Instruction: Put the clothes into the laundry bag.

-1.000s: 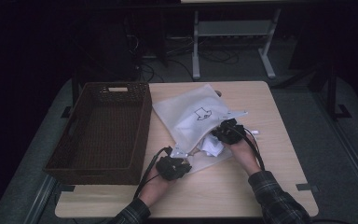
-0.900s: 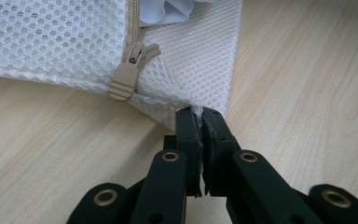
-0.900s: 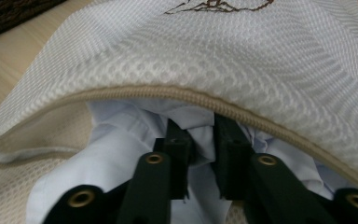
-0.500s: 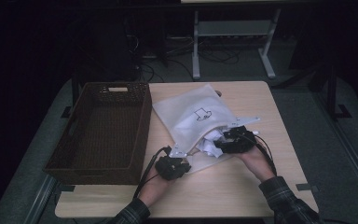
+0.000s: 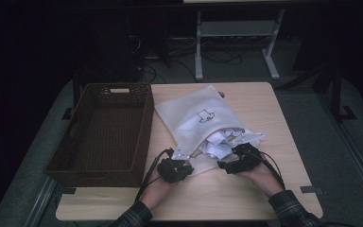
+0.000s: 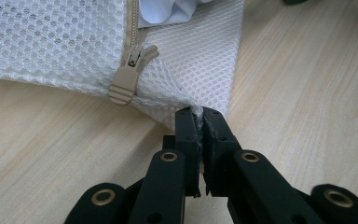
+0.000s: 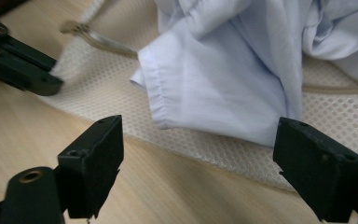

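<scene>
A white mesh laundry bag (image 5: 196, 120) lies on the wooden worktop (image 5: 264, 189) in the middle of the high view, just right of a dark woven basket (image 5: 105, 130) that fills the left half of the worktop. The bag's open mouth faces the lower right of the frame, and pale, crumpled clothing (image 5: 224, 141) spills from it onto the mesh. The left gripper (image 5: 174, 169), low and left of centre in the high view, has its jaws pressed together on the bag's corner; in the left gripper view the mesh (image 6: 200, 60) is pinched between the black tips, with the beige zipper pull (image 6: 123, 86) lying just to the upper left of them. The right gripper (image 5: 238, 162), low and right of centre, has just been opening its jaws: in the right gripper view they stand wide apart with nothing pinched, and a hemmed fold of the light blue-white garment (image 7: 223, 79) lies on the mesh between and just beyond them. The left gripper's tip (image 7: 32, 77) shows at the upper left of that view.
</scene>
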The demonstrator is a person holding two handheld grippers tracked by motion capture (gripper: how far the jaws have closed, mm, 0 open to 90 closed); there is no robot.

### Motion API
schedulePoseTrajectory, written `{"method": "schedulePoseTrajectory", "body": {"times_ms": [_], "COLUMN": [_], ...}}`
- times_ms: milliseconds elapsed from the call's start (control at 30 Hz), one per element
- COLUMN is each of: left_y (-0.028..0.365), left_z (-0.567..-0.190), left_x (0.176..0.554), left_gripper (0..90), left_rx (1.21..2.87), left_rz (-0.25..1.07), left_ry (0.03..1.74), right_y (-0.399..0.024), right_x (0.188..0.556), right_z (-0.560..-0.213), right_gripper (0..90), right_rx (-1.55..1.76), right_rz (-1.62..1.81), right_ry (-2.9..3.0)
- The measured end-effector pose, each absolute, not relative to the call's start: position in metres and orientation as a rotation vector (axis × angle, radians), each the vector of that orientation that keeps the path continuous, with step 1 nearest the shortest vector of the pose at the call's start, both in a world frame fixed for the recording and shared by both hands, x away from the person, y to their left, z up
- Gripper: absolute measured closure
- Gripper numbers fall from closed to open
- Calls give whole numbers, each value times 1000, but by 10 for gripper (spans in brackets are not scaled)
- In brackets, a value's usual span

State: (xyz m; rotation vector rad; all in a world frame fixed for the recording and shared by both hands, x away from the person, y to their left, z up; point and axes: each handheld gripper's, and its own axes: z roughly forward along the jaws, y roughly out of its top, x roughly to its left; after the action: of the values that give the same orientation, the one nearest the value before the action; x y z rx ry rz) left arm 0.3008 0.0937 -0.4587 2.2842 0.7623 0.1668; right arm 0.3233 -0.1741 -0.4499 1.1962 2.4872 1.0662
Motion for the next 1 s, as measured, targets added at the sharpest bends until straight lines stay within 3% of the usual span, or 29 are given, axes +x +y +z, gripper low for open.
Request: {"method": "schedulePoseTrajectory", "body": {"times_ms": [167,300,533,633,1000], "left_y": [94,93,93,93,92], "left_z": [-459,-459,-459,-459,-458], "left_x": [301,301,301,301,300], "left_gripper": [859,859,862,862,862], "left_rx": [2288,2288,2290,2290,2293], "left_rz": [169,170,168,165,178], "left_ry": [760,764,769,775,771], "right_y": [-168,-160,-150,-150,-157], "right_x": [330,334,338,338,344], "right_z": [-457,-462,-466,-464,-457], "right_gripper": [154,227,676,765,785], "right_rx": [1228,1237,1164,1135,1126], "right_rz": [1062,1056,1012,1020,1037], "right_ry": [2459,2428,2399,2405,2424]}}
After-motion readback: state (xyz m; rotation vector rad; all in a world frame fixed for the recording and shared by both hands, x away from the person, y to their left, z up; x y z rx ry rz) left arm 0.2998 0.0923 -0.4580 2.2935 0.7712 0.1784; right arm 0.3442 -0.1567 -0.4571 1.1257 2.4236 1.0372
